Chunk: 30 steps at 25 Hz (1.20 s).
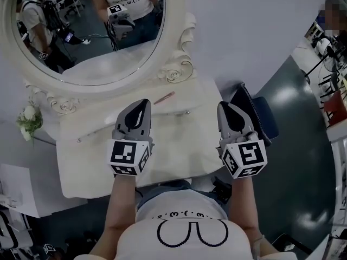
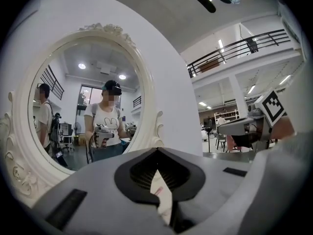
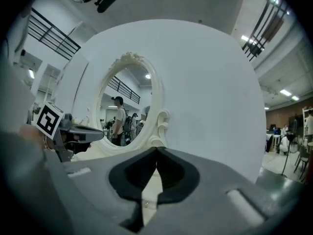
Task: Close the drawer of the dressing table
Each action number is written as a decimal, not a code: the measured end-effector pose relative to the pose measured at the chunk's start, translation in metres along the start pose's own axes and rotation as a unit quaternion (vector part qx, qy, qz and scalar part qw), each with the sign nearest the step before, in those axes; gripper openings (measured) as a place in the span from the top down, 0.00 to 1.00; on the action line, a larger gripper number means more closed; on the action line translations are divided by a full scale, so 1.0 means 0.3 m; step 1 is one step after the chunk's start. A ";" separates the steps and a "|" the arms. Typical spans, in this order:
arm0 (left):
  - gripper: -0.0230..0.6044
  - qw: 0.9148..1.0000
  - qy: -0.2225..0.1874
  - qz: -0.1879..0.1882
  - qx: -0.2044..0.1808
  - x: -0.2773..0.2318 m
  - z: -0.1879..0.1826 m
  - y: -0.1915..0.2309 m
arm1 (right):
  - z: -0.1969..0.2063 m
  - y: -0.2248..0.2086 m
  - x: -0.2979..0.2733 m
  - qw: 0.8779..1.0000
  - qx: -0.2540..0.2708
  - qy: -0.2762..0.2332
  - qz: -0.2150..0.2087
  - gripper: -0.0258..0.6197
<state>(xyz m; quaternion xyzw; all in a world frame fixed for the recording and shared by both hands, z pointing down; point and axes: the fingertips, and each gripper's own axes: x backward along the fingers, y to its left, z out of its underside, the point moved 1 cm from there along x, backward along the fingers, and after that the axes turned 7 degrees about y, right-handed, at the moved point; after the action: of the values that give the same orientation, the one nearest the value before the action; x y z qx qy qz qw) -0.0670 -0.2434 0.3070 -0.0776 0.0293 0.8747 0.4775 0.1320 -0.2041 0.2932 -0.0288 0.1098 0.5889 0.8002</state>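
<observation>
The white dressing table [image 1: 179, 156] stands below me, with an oval mirror [image 1: 92, 31] at its back. Its drawer front [image 1: 135, 124] carries two small knobs and looks flush with the raised shelf behind it. My left gripper [image 1: 145, 103] hovers over the table's left half, shut with nothing in it. My right gripper [image 1: 223, 106] is held over the table's right edge, also shut and empty. In the left gripper view the left gripper [image 2: 157, 150] points level at the mirror [image 2: 88, 121]. In the right gripper view the right gripper [image 3: 157, 150] faces the mirror [image 3: 128, 111] and the wall.
A thin pink stick [image 1: 164, 97] lies on the shelf under the mirror. White flowers [image 1: 30, 121] stand at the table's left end. A dark blue seat [image 1: 261, 119] sits just right of the table. People and gear show in the mirror.
</observation>
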 end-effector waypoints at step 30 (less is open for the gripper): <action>0.97 0.993 -0.099 0.010 -0.058 0.064 -0.295 -0.036 | -0.260 -0.011 0.128 0.993 0.078 -0.078 0.048 0.96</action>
<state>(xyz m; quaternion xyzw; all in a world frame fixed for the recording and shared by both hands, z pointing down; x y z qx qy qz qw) -0.0585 -0.2327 0.2169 -0.0180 -0.0685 0.8830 0.4640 0.1350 -0.1830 0.2088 0.0846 0.0940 0.6168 0.7769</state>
